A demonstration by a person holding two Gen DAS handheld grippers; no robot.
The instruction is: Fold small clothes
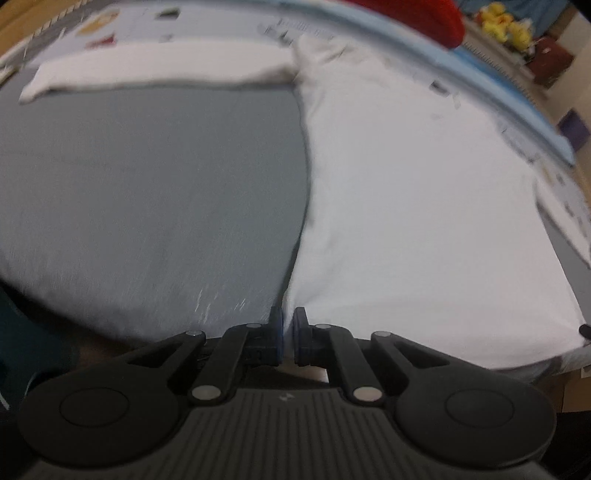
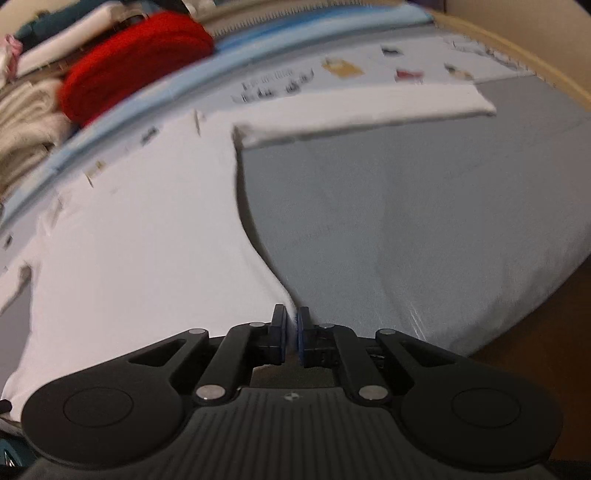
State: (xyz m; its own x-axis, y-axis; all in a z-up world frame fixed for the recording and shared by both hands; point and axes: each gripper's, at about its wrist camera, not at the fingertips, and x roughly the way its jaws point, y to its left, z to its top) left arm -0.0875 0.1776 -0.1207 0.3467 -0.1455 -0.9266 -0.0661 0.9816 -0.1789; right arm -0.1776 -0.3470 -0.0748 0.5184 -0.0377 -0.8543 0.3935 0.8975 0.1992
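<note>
A white long-sleeved shirt (image 1: 406,221) lies flat on a grey cloth surface (image 1: 147,184). One sleeve (image 1: 155,66) stretches sideways across the far end. My left gripper (image 1: 289,325) is shut on the shirt's near corner, and the fabric edge runs down between the blue pads. In the right wrist view the same shirt (image 2: 147,240) fills the left half, with its other sleeve (image 2: 362,110) pointing right. My right gripper (image 2: 291,321) is shut on the opposite near corner, with a thin fold of white cloth pinched between its pads.
Behind the shirt a white printed sheet (image 2: 351,66) and a light blue strip (image 1: 480,74) run along the far edge. A red knitted item (image 2: 136,55) and folded beige clothes (image 2: 26,125) are stacked beyond it. Yellow soft toys (image 1: 502,22) sit at the far right.
</note>
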